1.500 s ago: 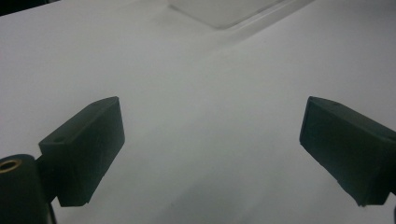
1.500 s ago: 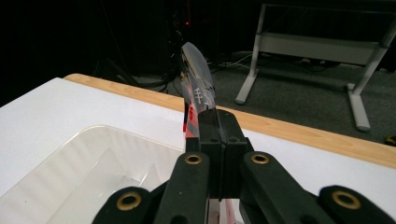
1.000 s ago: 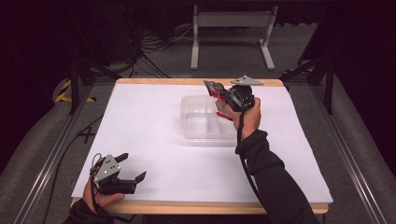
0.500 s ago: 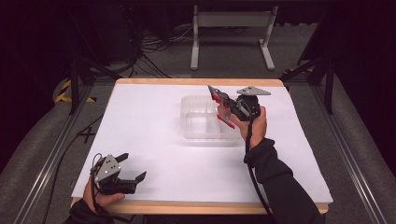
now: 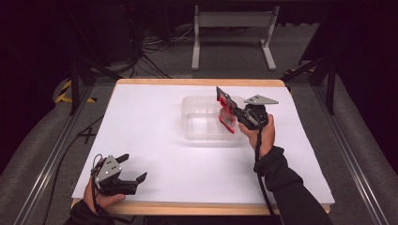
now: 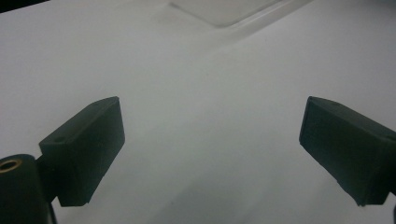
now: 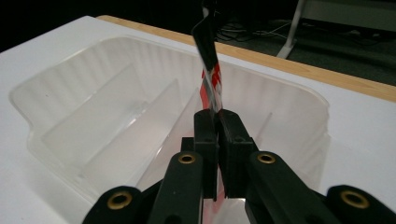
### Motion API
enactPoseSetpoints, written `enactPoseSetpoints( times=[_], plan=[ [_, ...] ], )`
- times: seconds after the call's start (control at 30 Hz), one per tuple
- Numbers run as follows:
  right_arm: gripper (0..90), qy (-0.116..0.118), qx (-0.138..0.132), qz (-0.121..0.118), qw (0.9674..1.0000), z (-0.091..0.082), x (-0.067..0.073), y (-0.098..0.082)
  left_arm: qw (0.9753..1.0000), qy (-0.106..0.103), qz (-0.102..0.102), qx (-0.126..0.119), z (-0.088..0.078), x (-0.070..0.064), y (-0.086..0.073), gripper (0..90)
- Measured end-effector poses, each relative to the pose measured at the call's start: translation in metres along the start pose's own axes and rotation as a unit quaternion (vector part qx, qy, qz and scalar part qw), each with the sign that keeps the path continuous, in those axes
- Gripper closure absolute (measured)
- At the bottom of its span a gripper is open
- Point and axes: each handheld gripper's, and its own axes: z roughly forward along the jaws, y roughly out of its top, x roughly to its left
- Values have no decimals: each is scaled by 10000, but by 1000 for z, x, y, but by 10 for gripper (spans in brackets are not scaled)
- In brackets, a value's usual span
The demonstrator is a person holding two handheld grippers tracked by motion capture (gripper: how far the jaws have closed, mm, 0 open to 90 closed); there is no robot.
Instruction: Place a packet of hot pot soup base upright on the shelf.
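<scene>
Over clear tray (image 5: 202, 123), right tool (image 5: 228, 111) pinching red-black packet (image 7: 211, 74)

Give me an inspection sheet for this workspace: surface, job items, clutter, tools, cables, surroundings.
Surface: white sheet over a wood-edged table, flat, unmarked.
Job's things: clear plastic divided tray at centre-right; flat red, black and white packet held edge-on above the tray's right side.
Clutter: nothing seen.
Tools: right tool shut on the packet; left tool open, holding nothing, at the near-left corner.
Cables: black lead runs down the right sleeve; loose cables on the floor behind.
Surroundings: grey metal stand behind the table, dark backdrop.
</scene>
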Motion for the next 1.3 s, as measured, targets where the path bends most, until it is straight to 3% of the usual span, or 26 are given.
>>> enactPoseSetpoints(
  times=[0.37,0.83,1.3],
  plan=[
    [860,45,85,-219,9997,-2,-1,-10,10000,17,-12,-15,0,0,0,74],
    [831,129,196,-515,9984,-3,-1,-7,10000,13,-45,-25,-1,1,-1,75],
    [807,86,239,-626,9977,-7,-3,-3,10000,22,-49,-21,-1,1,-1,75]
  ],
)
